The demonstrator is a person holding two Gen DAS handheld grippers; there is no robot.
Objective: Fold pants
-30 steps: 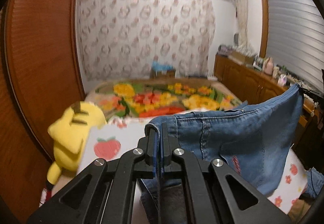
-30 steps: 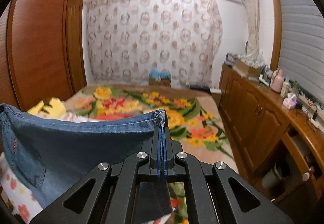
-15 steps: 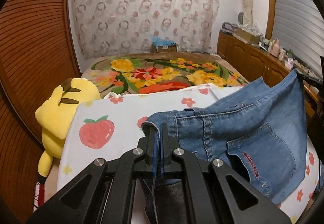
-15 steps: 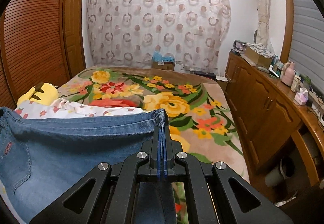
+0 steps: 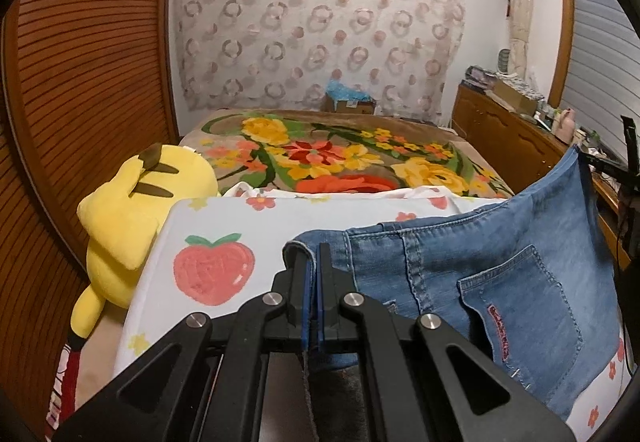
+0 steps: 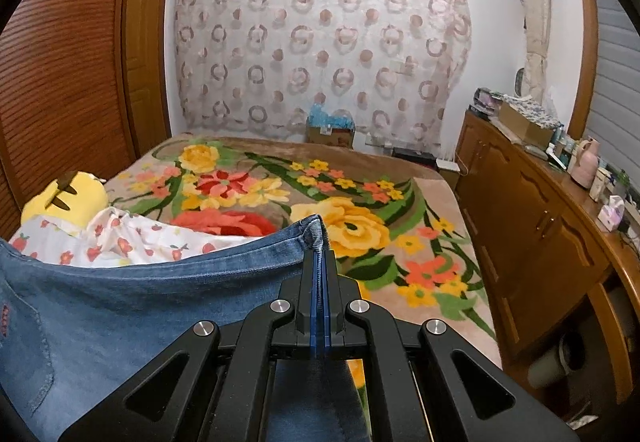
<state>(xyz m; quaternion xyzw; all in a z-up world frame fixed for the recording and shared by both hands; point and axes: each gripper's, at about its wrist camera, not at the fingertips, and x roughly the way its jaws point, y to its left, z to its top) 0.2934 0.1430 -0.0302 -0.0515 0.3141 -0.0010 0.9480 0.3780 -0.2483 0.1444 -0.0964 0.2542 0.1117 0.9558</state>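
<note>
Blue denim pants (image 5: 500, 266) hang stretched between both grippers above a bed. My left gripper (image 5: 313, 254) is shut on one corner of the waistband, low over a white strawberry-print sheet (image 5: 240, 226). A back pocket with a red label (image 5: 520, 302) faces this camera. In the right wrist view my right gripper (image 6: 319, 258) is shut on the other edge of the pants (image 6: 140, 306), held higher over the floral blanket (image 6: 320, 194). The denim sags to the left between the two grips.
A yellow plush toy (image 5: 132, 210) lies at the bed's left edge against a louvred wooden wardrobe (image 5: 80, 82). A cluttered wooden sideboard (image 6: 560, 226) runs along the right. A cardboard box (image 6: 330, 130) stands by the curtain (image 6: 320, 42) at the far wall.
The left gripper has sunk with its waistband corner towards the strawberry sheet. The right gripper has risen and moved on with its edge, so the pants spread wider between them.
</note>
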